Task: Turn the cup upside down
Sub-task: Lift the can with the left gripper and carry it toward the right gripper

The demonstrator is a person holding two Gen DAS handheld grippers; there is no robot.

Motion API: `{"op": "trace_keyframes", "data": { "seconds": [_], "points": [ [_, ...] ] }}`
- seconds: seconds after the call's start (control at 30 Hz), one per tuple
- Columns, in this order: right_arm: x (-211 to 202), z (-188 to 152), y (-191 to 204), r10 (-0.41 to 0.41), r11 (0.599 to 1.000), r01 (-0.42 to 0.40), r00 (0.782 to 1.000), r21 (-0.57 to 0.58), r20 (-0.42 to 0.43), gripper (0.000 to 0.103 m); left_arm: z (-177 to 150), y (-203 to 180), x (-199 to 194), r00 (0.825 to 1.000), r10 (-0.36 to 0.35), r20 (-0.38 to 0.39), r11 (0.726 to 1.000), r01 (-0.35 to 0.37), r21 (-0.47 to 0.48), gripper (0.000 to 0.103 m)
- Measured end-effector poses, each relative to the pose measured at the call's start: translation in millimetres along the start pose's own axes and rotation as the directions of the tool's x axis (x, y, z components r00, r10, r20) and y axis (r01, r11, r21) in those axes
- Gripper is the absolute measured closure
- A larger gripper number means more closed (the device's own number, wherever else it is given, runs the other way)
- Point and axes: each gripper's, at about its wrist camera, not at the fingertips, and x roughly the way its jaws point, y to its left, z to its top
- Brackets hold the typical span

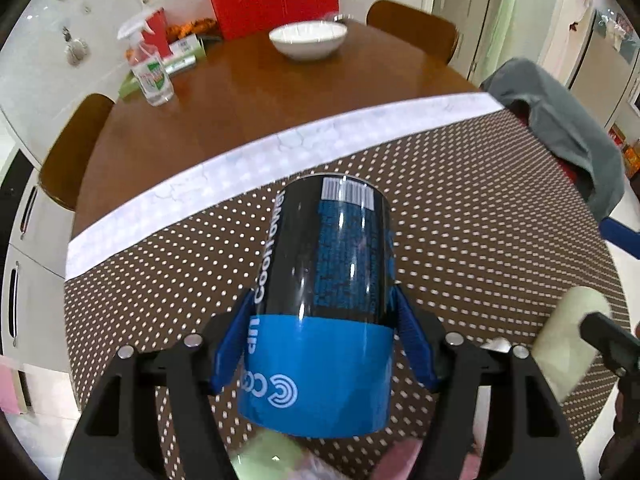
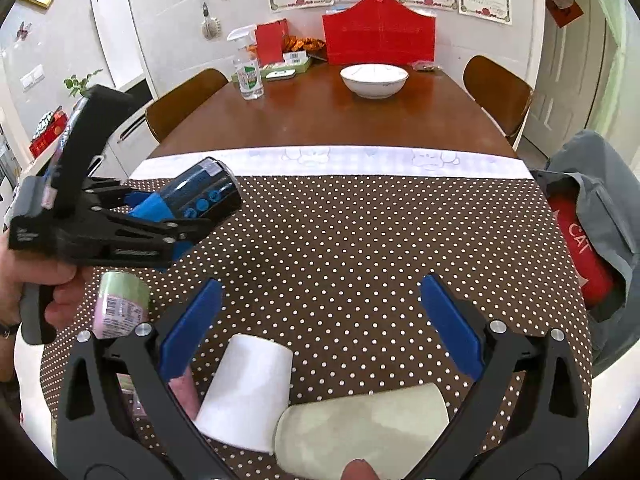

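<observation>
My left gripper (image 1: 324, 316) is shut on a black and blue cup (image 1: 332, 280) with "CoolTower" print, held on its side above the dotted cloth, its closed end pointing away from me. In the right wrist view the same cup (image 2: 208, 196) shows in the left gripper (image 2: 188, 220), lifted and tilted at the left. My right gripper (image 2: 320, 328) is open and empty, above a white paper cup (image 2: 252, 384) that stands upside down and a pale green cup (image 2: 368, 424) lying on its side.
A brown polka-dot cloth (image 2: 360, 240) covers the near table. Beyond it stand a white bowl (image 2: 374, 80), a spray bottle (image 2: 248, 76) and a red holder (image 2: 378, 36). A green-pink cup (image 2: 120, 304) sits near left. A grey cloth over a chair (image 2: 600, 208) is at right.
</observation>
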Motion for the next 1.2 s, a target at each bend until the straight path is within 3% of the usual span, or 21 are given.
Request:
{"op": "trace_keyframes", "data": {
  "seconds": [0.33, 0.5, 0.8, 0.97, 1.2],
  "points": [
    [-67, -22, 14, 0.016, 1.0, -0.015, 0.996, -0.015, 0.084, 0.006, -66, -32, -118, 0.986, 0.023, 0.163, 0.999, -0.018, -0.031, 0.036],
    [-89, -44, 18, 0.022, 0.999, -0.018, 0.995, -0.04, 0.093, 0.006, -107, -60, -153, 0.976, 0.023, 0.215, 0.998, -0.009, -0.068, 0.036],
    [-110, -86, 14, 0.015, 0.999, -0.011, 0.996, -0.046, 0.093, 0.006, -169, -100, -147, 0.976, -0.033, 0.217, 0.988, 0.064, -0.137, 0.036],
    [-107, -111, 8, 0.0, 0.999, 0.003, 0.997, -0.033, 0.071, 0.006, -198, -118, -120, 0.98, -0.081, 0.184, 0.979, 0.113, -0.169, 0.036],
    [-100, -137, 5, -0.011, 1.0, 0.012, 0.999, -0.025, 0.043, 0.006, -225, -134, -77, 0.987, -0.093, 0.132, 0.972, 0.119, -0.202, 0.036]
  ]
}}
